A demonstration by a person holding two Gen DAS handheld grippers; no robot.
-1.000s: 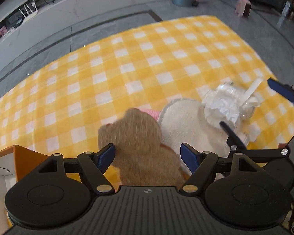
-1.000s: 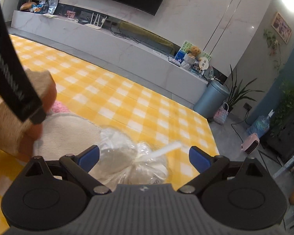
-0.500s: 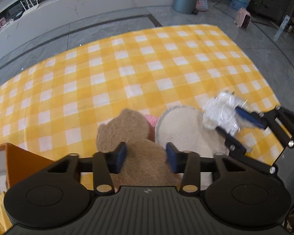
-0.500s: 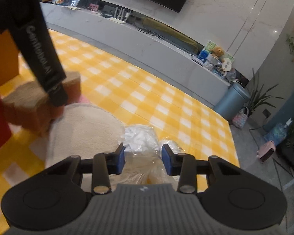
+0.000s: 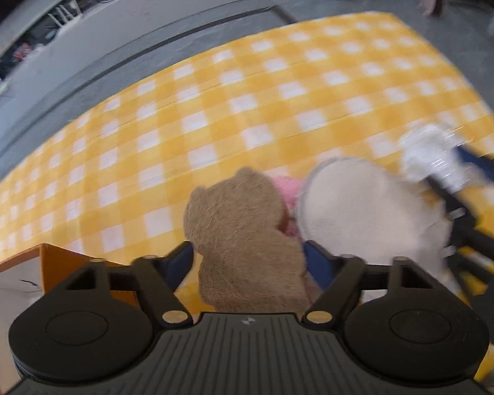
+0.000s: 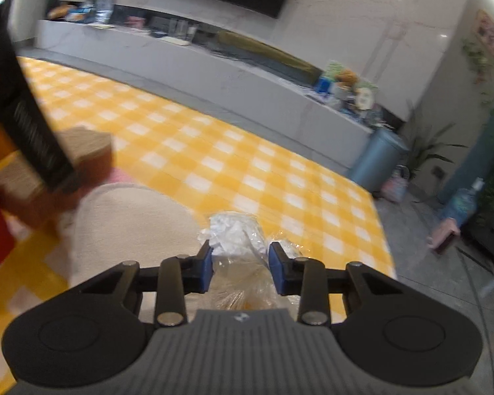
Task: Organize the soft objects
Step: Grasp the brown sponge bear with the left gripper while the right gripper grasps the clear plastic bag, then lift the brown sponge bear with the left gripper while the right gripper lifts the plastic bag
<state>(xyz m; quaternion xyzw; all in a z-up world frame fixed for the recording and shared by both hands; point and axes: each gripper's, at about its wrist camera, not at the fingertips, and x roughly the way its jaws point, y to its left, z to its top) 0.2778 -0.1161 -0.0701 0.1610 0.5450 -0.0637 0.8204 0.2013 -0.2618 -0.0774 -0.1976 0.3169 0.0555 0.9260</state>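
Left gripper (image 5: 248,258) jaws just spread wide round the brown plush bear (image 5: 243,230) on the yellow check mat (image 5: 214,105) — no squeeze yet. Right gripper (image 6: 240,265) clamped on the crinkly plastic bag (image 6: 237,240), far right of the cream round cushion (image 5: 355,210) — prob. for lifting.

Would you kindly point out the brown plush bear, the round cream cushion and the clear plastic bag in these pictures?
brown plush bear (image 5: 243,230), left wrist view, on its furry back.
round cream cushion (image 5: 355,210), left wrist view, on the middle of its face.
clear plastic bag (image 6: 237,233), right wrist view, on its crinkled white top.

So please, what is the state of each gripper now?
Left gripper: open, just reopened around the brown plush toy.
Right gripper: closed on the clear plastic bag.
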